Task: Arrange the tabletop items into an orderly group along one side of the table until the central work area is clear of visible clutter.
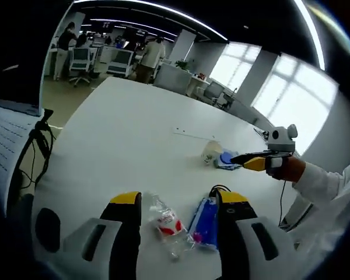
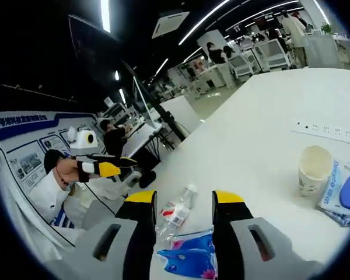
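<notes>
Fingers (image 1: 126,224) of both grippers spread, empty; clear bottle (image 1: 166,224) lies sideways and may roll if nudged.

1. A large open office is seen, with a dark ceiling (image 1: 41,17) crossed by long light strips (image 1: 163,9).
2. Bright windows (image 1: 291,96) are set along one wall.
3. Desks and office chairs (image 1: 80,58) are placed on a pale floor (image 1: 61,96).
4. A blue-lettered wall board (image 2: 29,149) is mounted.
</notes>
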`<state>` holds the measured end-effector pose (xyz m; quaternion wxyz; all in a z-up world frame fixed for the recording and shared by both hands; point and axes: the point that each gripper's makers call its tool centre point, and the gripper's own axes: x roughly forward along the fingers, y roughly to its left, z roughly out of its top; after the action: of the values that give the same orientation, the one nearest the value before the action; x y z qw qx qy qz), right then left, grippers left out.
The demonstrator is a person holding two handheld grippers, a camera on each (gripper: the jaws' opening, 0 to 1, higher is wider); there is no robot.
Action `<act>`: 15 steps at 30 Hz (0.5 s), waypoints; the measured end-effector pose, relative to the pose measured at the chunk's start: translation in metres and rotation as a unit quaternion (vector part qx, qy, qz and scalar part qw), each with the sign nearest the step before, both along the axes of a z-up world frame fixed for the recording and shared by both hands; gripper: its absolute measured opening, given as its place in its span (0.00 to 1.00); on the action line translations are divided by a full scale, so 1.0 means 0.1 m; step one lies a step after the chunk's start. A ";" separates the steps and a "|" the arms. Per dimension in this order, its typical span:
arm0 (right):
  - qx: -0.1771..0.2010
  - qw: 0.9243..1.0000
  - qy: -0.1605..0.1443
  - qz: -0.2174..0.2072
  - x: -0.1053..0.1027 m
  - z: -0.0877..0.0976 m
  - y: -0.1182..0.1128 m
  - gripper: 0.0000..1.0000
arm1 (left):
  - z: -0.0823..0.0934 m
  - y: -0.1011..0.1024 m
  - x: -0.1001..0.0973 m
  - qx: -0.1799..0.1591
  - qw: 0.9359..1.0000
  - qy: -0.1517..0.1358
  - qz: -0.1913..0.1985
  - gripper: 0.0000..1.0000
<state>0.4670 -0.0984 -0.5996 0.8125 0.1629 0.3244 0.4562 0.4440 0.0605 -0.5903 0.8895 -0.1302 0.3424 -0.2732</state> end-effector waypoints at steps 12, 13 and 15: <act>-0.023 0.997 0.051 0.055 0.06 -0.45 0.55 0.38 | -0.32 0.03 -0.21 -0.030 0.999 0.027 0.003 0.50; -0.025 0.996 0.058 0.059 0.08 -0.49 0.58 0.38 | -0.34 0.03 -0.22 -0.030 0.999 0.027 0.002 0.50; -0.026 0.996 0.066 0.063 0.12 -0.55 0.67 0.38 | -0.38 0.03 -0.24 -0.033 0.999 0.029 -0.001 0.51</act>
<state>0.4789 -0.0312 -0.6545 0.7632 0.1509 0.3983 0.4859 0.4201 0.0639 -0.6280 0.8742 -0.1667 0.3589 -0.2813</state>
